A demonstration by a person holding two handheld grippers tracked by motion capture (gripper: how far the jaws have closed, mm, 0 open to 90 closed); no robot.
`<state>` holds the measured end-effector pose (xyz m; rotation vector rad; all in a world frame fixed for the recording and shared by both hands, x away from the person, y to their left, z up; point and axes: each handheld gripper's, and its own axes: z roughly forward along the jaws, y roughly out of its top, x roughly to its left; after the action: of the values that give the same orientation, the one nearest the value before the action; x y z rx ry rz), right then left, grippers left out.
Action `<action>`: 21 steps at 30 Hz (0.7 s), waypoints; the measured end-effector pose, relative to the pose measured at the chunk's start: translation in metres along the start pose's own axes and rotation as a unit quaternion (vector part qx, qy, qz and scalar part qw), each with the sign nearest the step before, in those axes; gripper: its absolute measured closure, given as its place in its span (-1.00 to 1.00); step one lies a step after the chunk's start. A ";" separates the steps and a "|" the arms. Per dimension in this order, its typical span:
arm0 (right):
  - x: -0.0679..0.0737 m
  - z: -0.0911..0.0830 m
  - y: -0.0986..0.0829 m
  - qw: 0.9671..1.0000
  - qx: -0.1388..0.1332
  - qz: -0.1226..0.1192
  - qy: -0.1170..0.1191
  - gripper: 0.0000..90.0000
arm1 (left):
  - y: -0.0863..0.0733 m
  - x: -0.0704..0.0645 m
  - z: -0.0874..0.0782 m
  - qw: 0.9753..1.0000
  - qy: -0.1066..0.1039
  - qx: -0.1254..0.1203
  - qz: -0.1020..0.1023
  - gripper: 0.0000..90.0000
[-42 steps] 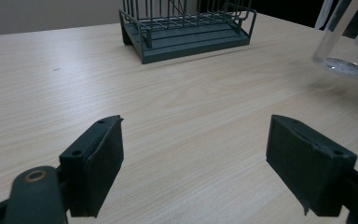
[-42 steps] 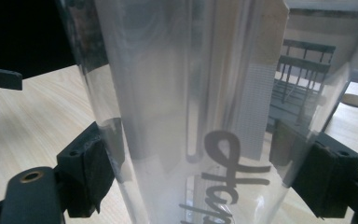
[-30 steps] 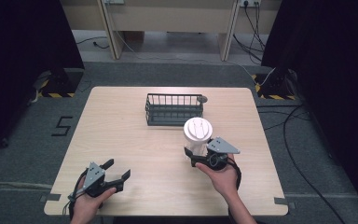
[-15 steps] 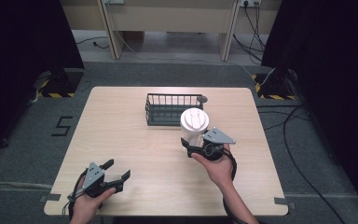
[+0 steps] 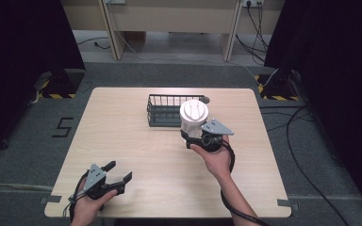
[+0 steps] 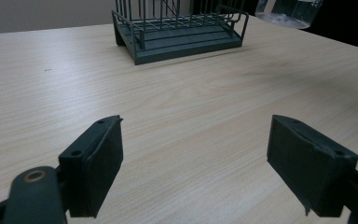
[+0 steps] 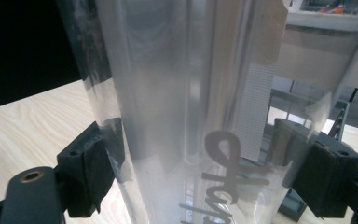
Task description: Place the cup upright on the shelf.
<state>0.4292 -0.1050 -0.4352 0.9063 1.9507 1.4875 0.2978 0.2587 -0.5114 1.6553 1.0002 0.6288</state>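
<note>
Grey carpet surrounds a pale wooden worktop [image 5: 122,136], with dark curtains at both sides and cables trailing over the floor to the right. Near the far edge, about midway along it, stands a dark wire rack [image 5: 162,112] with a solid base; the left gripper view shows it ahead across bare wood [image 6: 182,28]. The right gripper [image 5: 193,140] is held above the worktop right of centre, just in front of the rack's right end, gripped from below by the person's right hand [image 5: 214,157]. Its jaws are clenched on a clear plastic jar [image 5: 194,118] with a white lid, held upright off the surface; from above the jar overlaps the rack's right end. In the right gripper view the jar [image 7: 191,112] stands between both pads, its wall see-through, with dark lettering low on it and a pale strip down its right part. The left gripper [image 5: 118,172] sits near the front left corner, low over the worktop, held by the left hand [image 5: 87,207]. Its jaws are released, spread wide with nothing between them, and point toward the rack. The jar's base shows at the top right corner of the left gripper view [image 6: 286,11].
</note>
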 end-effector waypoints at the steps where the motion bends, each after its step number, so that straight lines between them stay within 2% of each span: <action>1: 0.000 0.000 0.000 1.000 0.000 0.000 0.000 -0.59 | 0.000 0.000 0.000 1.000 0.000 0.000 0.000 -0.60; 21: -0.016 0.020 0.028 1.000 -0.003 0.003 -0.021 -0.59 | 0.000 -0.001 0.001 1.000 -0.006 -0.001 -0.005 -0.60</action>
<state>0.4596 -0.1000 -0.4131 0.9344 1.9152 1.4646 0.2980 0.2574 -0.5113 1.6492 0.9988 0.6130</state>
